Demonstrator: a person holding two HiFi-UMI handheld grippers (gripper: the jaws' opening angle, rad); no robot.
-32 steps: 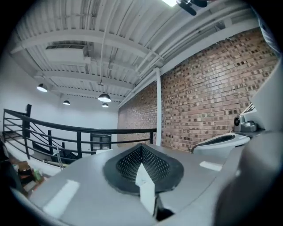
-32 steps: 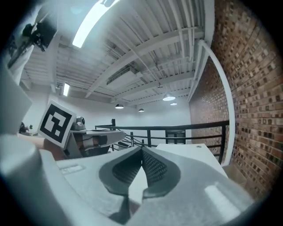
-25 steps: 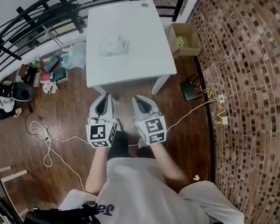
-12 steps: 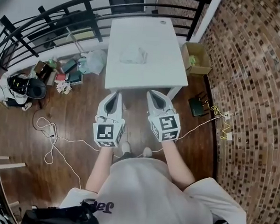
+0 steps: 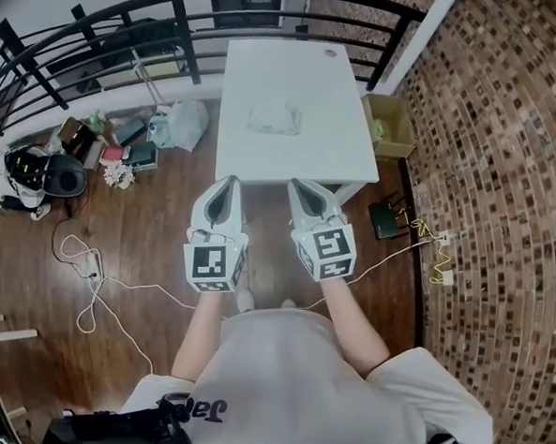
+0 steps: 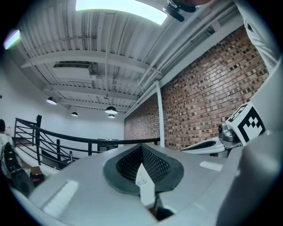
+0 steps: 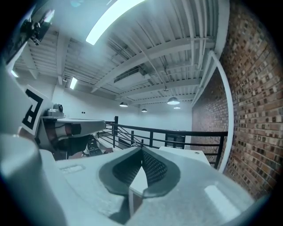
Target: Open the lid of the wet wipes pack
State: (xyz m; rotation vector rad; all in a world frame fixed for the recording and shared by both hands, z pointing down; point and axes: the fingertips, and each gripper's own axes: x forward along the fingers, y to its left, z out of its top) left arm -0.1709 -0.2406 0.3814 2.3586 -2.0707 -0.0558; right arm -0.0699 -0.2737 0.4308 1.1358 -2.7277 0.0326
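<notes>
The wet wipes pack (image 5: 273, 119), pale and translucent, lies near the middle of the white table (image 5: 301, 157); its lid detail is too small to make out. My left gripper (image 5: 230, 180) and right gripper (image 5: 298, 184) are held side by side just short of the table's near edge, well apart from the pack. Both are shut with nothing between the jaws, as the left gripper view (image 6: 141, 146) and the right gripper view (image 7: 141, 150) show. The pack appears in neither gripper view; the table's far end (image 7: 188, 154) shows in the right gripper view.
A black railing (image 5: 177, 27) runs behind and left of the table. An open cardboard box (image 5: 387, 125) stands at its right, by the brick wall (image 5: 506, 183). Bags and clutter (image 5: 123, 141) and cables (image 5: 87, 270) lie on the wooden floor at left; a black device (image 5: 387, 220) at right.
Both grippers have risen and come forward, their tips now close to the table's near edge. The head view has shifted closer to the table. Both jaws stayed shut.
</notes>
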